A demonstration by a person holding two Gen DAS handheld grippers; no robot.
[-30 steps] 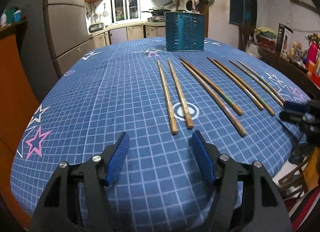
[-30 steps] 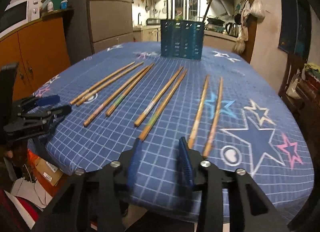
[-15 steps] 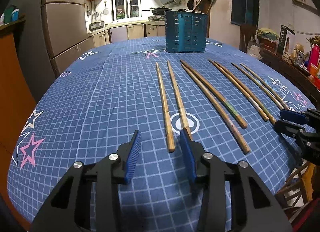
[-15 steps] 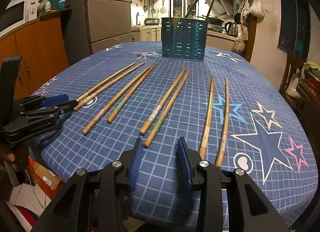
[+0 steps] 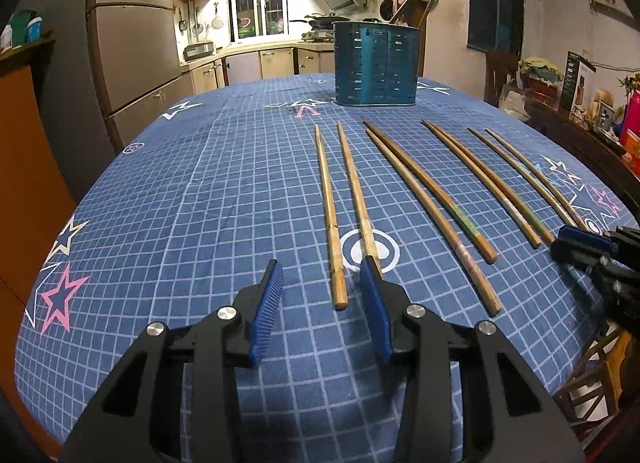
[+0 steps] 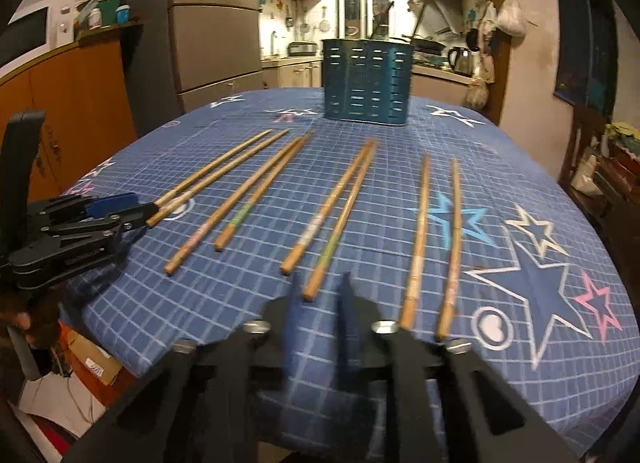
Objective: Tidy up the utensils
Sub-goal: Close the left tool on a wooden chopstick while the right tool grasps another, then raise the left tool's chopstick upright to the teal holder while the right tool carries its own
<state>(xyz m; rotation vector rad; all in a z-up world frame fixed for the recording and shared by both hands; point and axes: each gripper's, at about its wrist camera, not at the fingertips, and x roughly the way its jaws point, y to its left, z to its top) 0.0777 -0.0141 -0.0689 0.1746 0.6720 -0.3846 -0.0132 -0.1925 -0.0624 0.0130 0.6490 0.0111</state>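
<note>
Both grippers are hovering low over the near edge of the blue grid-patterned cloth-covered bench (image 5: 192,199).

The left gripper (image 5: 322,295) is sitting level with its jaws apart around the leftmost wooden chopstick's (image 5: 330,211) near end; the right gripper (image 6: 318,295) is pointing forward, jaws slightly apart, gripping nothing, at a green-banded wooden chopstick (image 6: 340,219). The blue slotted utensil holder (image 5: 376,63) is standing beyond.

1. My left wrist view sits low over the tabletop's (image 5: 168,199) near edge, facing the utensil holder (image 5: 376,63).
2. My right wrist view looks likewise from further right; both share chopsticks (image 6: 344,203) and holder.
</note>
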